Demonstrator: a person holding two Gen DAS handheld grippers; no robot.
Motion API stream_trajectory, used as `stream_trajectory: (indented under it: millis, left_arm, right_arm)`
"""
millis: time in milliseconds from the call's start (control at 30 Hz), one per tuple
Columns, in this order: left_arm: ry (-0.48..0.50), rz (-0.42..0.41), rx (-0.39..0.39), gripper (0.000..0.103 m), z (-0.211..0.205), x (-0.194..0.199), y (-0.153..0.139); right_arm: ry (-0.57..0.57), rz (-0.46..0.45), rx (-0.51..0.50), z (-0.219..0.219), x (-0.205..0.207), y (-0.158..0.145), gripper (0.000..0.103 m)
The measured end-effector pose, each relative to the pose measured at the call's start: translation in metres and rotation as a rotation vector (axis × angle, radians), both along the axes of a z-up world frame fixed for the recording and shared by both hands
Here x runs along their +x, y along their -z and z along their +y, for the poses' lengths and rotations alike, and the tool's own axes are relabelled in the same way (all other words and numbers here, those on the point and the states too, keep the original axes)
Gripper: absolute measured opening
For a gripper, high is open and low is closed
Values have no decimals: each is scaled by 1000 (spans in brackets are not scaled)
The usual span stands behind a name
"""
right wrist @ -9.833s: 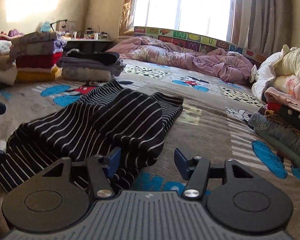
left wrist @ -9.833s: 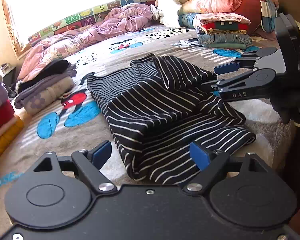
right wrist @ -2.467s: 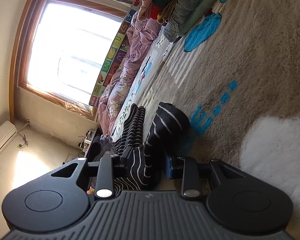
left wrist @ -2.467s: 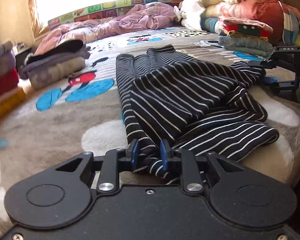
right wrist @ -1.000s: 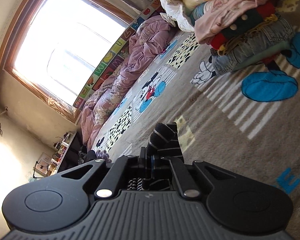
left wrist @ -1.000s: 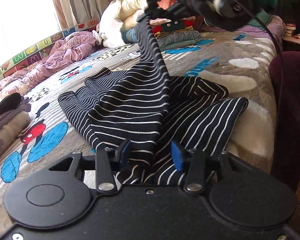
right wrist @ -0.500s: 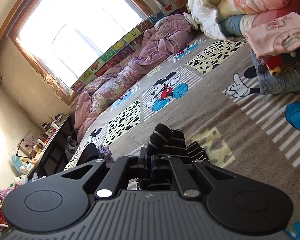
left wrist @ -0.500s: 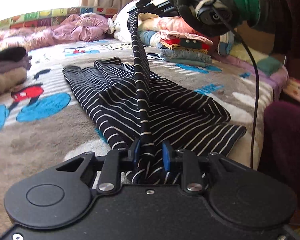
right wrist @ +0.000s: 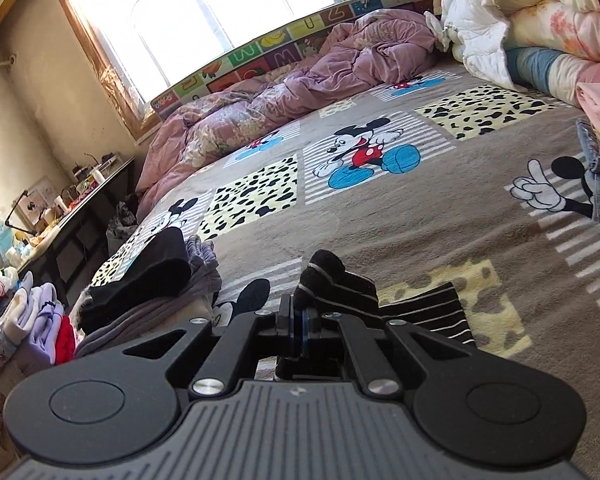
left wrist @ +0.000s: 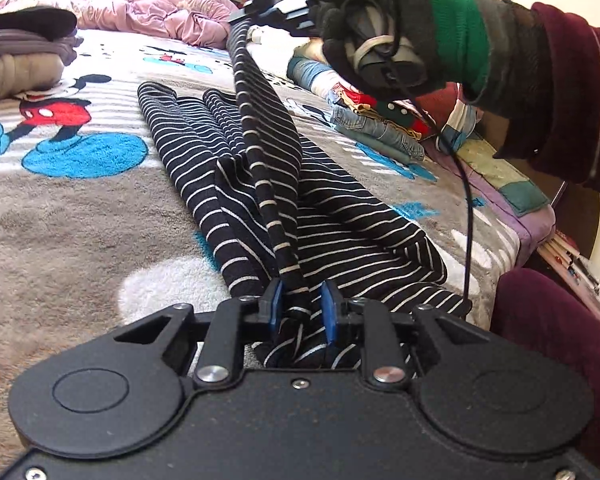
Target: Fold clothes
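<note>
A black garment with thin white stripes (left wrist: 332,216) lies along the cartoon-print bed cover. My left gripper (left wrist: 300,308) is shut on its near edge at the bottom of the left wrist view. From there a taut fold of the cloth rises to my right gripper (left wrist: 256,10), held high by a gloved hand (left wrist: 380,28). In the right wrist view the right gripper (right wrist: 298,330) is shut on a bunched end of the striped garment (right wrist: 340,284), which sticks out past the blue pads.
A stack of folded grey and black clothes (left wrist: 16,52) sits at the left, and folded jeans and bright clothes (left wrist: 376,120) at the right. A crumpled pink quilt (right wrist: 292,92) lies under the window. A cluttered desk (right wrist: 60,216) stands beside the bed. The bed's right edge (left wrist: 532,216) is close.
The right gripper has lifted its end of the garment higher and nearer, stretching the fold tight. My left gripper closed on the near edge about half a second ago and still holds it.
</note>
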State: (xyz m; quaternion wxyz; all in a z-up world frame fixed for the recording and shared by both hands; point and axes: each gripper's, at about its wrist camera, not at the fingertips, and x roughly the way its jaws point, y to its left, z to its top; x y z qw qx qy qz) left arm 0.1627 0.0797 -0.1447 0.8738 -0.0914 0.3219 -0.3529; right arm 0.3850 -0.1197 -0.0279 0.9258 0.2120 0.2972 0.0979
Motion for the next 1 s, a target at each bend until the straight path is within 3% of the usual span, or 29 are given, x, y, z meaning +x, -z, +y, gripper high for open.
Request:
stream_trajectory:
  millis: [700, 867, 1000]
  left_arm:
    - [-7, 113, -115, 20, 14, 15, 6]
    - [-3, 127, -128, 20, 15, 18, 7]
    - [0, 137, -134, 20, 16, 21, 8]
  right_arm:
    - [-133, 105, -240, 68, 53, 51, 6]
    - [-137, 130, -269, 72, 63, 64, 6]
    - [-152, 122, -225, 71, 64, 66, 11]
